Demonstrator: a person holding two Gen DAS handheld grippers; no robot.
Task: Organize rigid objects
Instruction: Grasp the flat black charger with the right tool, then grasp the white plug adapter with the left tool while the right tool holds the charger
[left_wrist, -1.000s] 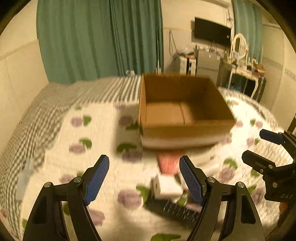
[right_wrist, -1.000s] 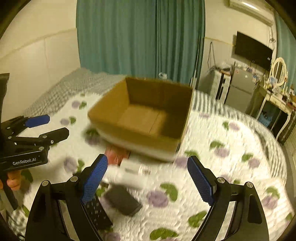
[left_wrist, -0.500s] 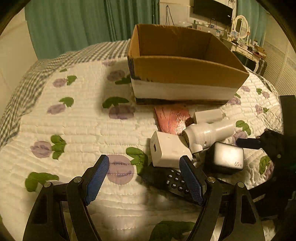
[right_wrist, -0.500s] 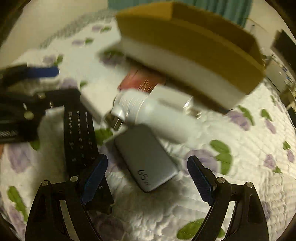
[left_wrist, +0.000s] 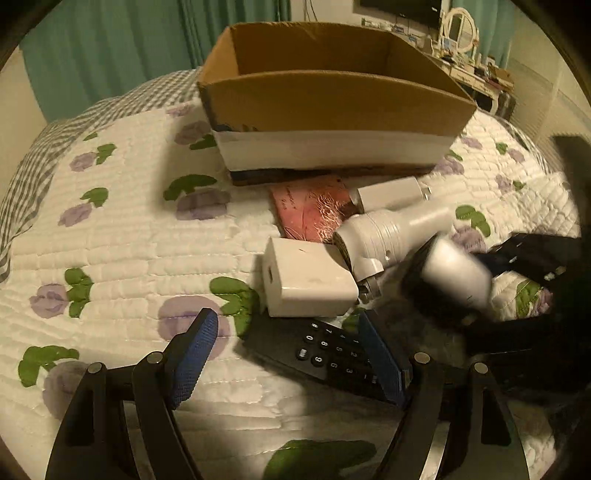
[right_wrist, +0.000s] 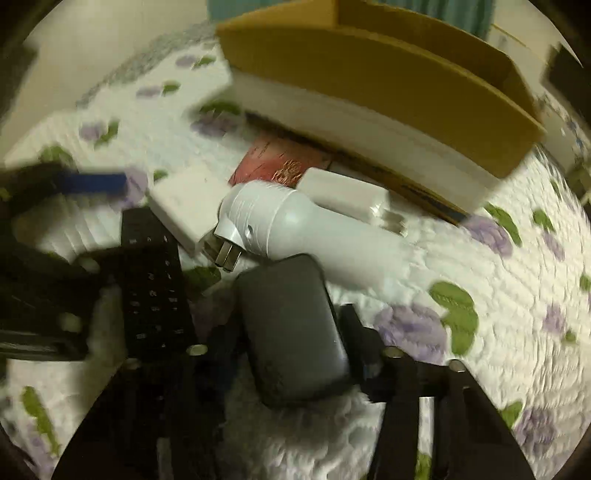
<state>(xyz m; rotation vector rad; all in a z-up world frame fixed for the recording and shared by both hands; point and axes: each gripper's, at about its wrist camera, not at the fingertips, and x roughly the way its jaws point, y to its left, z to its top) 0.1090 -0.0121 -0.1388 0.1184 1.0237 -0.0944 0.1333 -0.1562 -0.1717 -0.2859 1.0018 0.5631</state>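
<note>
A pile of small items lies on the quilt in front of an open cardboard box (left_wrist: 332, 107). My right gripper (right_wrist: 290, 332) has its jaws closing on a grey charger (right_wrist: 288, 295), with both pads against its sides. Blurred, that charger (left_wrist: 454, 273) shows again in the left wrist view, with the right gripper (left_wrist: 517, 258) behind it. My left gripper (left_wrist: 288, 358) stands open over a black remote (left_wrist: 332, 354). Beside it lie a white square charger (left_wrist: 306, 277), a white round plug adapter (left_wrist: 391, 232), a pink card (left_wrist: 314, 210) and a small white charger (left_wrist: 391, 192).
The white quilt (left_wrist: 129, 229) with purple flowers spreads out to the left of the pile. A checked blanket (left_wrist: 33, 177) covers the bed's far left edge. Green curtains (left_wrist: 110, 48) hang behind, and a dresser with a mirror (left_wrist: 461, 26) stands at the back right.
Both grippers have come down from above the bed to the pile. The right gripper's jaws, wide apart before, have closed on the grey charger. The left gripper's jaws stay apart.
</note>
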